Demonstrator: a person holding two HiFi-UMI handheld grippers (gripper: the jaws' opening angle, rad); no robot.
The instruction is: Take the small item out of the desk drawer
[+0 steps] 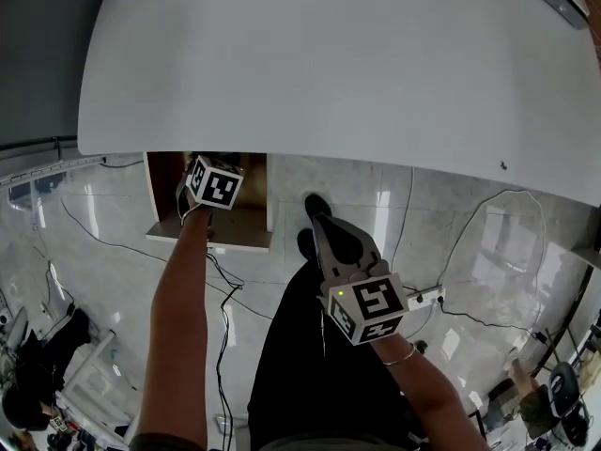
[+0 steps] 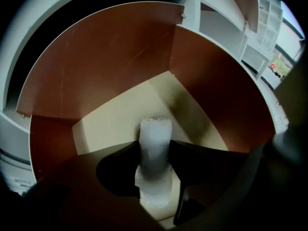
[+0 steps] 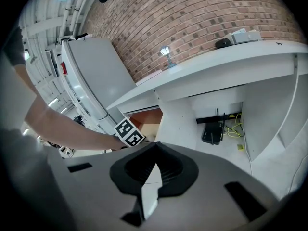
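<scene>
The desk drawer [image 1: 160,224] stands pulled out under the white desk [image 1: 329,64], its inside brown-walled with a pale floor [image 2: 110,119]. A small white item [image 2: 155,158] stands on that floor. My left gripper [image 2: 155,143] reaches steeply down into the drawer, and its dark jaws touch the item on both sides. From the head view only its marker cube [image 1: 214,182] shows; the jaws are hidden in the drawer. My right gripper [image 1: 322,222] hangs over the floor to the right of the drawer, shut and empty [image 3: 153,148].
The person's dark trouser leg [image 1: 310,346] and shoes stand below the desk edge. Cables [image 1: 225,289] and a power strip [image 1: 427,297] lie on the tiled floor. Under the desk at the right are a black box and wires [image 3: 211,131].
</scene>
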